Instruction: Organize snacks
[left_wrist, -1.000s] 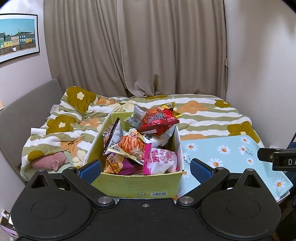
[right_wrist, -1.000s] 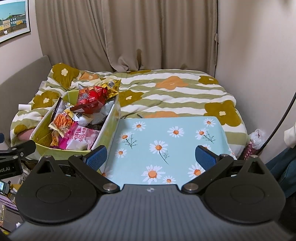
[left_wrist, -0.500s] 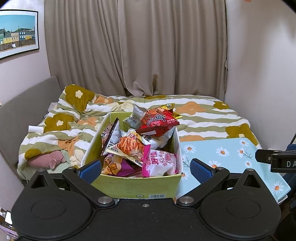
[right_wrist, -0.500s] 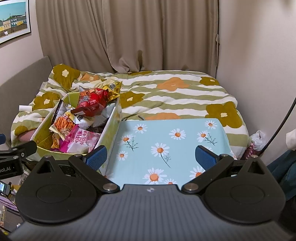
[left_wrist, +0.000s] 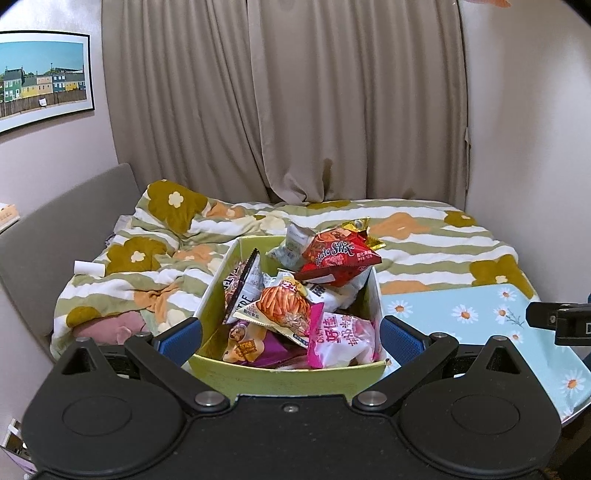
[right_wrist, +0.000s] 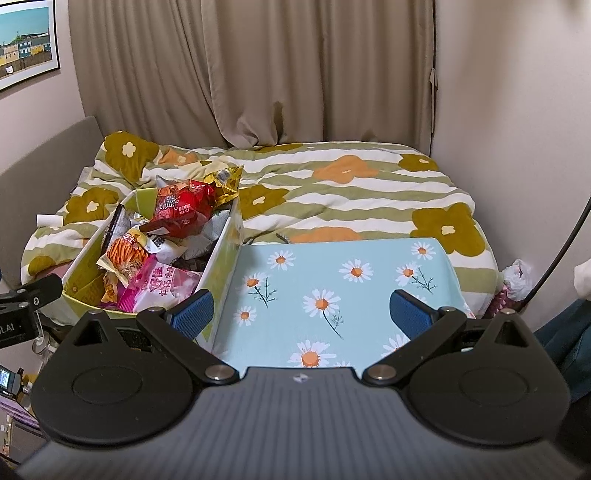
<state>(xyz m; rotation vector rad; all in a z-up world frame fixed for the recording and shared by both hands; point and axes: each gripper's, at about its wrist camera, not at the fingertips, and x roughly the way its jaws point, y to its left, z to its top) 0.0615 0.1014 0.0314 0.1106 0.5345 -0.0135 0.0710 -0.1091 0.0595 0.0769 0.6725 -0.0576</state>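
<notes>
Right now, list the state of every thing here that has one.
left gripper: jaws open, empty
right gripper: jaws open, empty
snack box: open-topped, heaped above its rim
red Potato Stix bag: sealed, topmost
pink bag: sealed, upright at front
daisy board: flat, bare
curtains: drawn shut

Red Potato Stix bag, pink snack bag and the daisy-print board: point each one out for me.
Red Potato Stix bag (left_wrist: 338, 256), left wrist view, middle of its printed front.
Pink snack bag (left_wrist: 338, 339), left wrist view, its front panel in the box.
Daisy-print board (right_wrist: 332, 280), right wrist view, bare middle of its top.
</notes>
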